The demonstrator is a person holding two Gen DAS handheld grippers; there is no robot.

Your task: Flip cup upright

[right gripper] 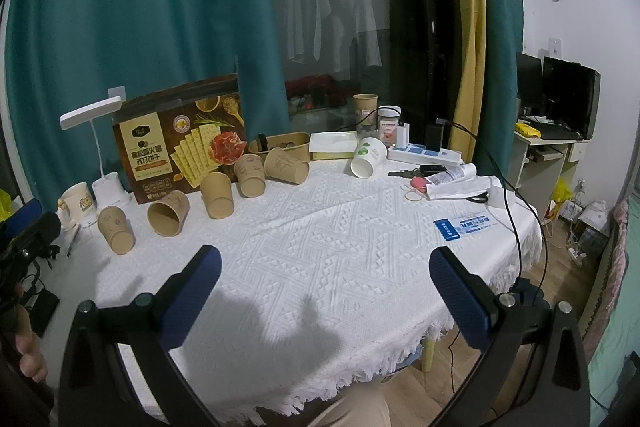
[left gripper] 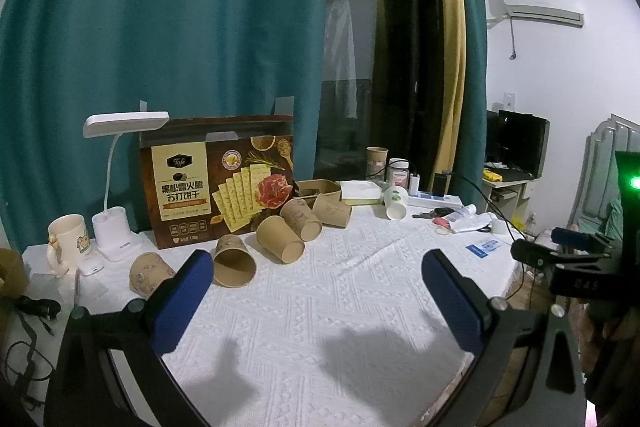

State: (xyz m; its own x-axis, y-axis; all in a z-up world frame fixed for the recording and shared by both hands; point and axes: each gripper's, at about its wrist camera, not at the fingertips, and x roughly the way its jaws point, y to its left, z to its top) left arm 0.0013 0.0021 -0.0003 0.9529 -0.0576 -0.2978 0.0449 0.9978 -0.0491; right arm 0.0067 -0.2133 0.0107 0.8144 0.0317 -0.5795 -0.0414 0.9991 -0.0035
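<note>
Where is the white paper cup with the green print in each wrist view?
Left wrist view: the white paper cup lies on its side right of centre, at the table's far edge, mouth toward the camera.
Right wrist view: it lies right of centre, far side.
Shared landmark: the white power strip just right of it.

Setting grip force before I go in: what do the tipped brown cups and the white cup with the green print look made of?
Brown cups: likely kraft paper, matte tan, thin rolled rims, faint printed drawings. White cup: probably coated paper, smooth with a slight sheen and rolled lip. Both kinds look thin-walled and crushable.
</note>
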